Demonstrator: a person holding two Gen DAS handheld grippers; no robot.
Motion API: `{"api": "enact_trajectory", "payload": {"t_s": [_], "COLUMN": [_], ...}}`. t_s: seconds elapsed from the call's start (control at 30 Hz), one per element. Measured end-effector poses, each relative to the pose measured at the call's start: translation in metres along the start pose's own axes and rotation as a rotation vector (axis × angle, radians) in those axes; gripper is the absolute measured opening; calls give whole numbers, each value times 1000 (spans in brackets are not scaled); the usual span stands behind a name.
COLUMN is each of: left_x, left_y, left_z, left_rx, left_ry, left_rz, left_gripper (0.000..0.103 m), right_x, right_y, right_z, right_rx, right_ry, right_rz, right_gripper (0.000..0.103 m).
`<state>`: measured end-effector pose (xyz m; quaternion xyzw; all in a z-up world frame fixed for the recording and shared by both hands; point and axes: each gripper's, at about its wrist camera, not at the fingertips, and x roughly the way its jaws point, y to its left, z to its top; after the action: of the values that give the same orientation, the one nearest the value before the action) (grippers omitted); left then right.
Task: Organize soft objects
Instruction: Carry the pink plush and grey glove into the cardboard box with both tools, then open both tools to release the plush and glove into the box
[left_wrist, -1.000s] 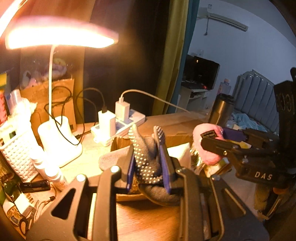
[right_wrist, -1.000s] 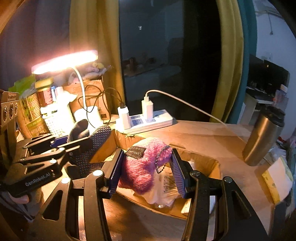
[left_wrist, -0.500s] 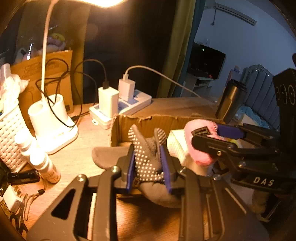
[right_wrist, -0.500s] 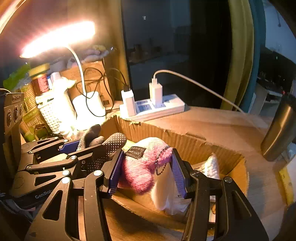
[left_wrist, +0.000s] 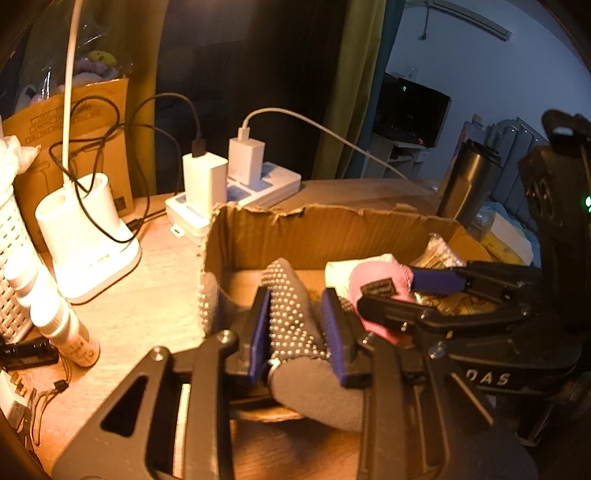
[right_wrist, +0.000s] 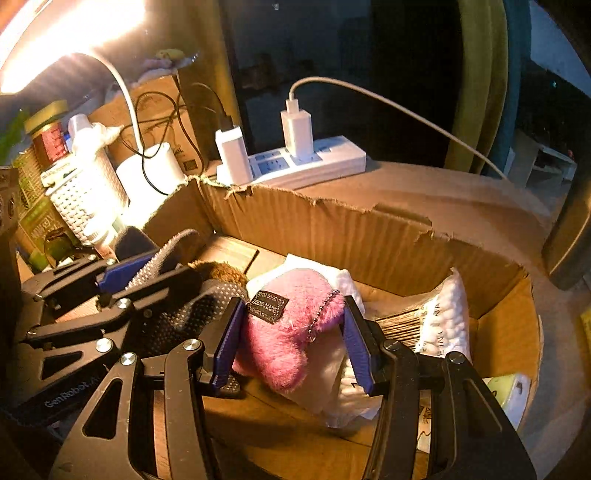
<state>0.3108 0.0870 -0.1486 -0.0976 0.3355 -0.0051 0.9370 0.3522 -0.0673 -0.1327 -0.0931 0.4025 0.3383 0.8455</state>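
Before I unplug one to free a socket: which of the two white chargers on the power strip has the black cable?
The left charger, nearer the lamp base, carries the black cable. The right charger has a white cable instead.

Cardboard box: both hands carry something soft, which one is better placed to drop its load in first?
Probably right. The right gripper holds the pink plush well inside the cardboard box. The left gripper, jaws opening, has the dotted grey glove at the box's near corner.

box floor (right_wrist: 280, 435) bare; pouch (right_wrist: 443, 317) crowds right.
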Motion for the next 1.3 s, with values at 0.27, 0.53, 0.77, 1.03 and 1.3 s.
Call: {"api": "enact_trajectory", "payload": {"t_s": [0.27, 0.53, 0.77, 1.03, 1.3], "left_x": [2, 3, 2, -4, -20], "left_y": [-2, -1, 0, -5, -6], "left_z": [1, 3, 4, 4, 8], "left_rx": [7, 3, -1, 12, 2], "left_ry": [-5, 7, 27, 33, -7], "left_rz": [4, 2, -4, 6, 12], "left_gripper": [33, 35, 45, 60, 75], "right_x": [1, -2, -14, -34, -54], "right_y": [-4, -4, -7, -11, -10], "right_z": [-1, -2, -4, -7, -9], "right_rx": [13, 20, 36, 44, 44], "right_ry": [7, 9, -7, -39, -74], "right_rz": [6, -2, -25, -40, -52], "right_gripper": [55, 57, 62, 72, 73]}}
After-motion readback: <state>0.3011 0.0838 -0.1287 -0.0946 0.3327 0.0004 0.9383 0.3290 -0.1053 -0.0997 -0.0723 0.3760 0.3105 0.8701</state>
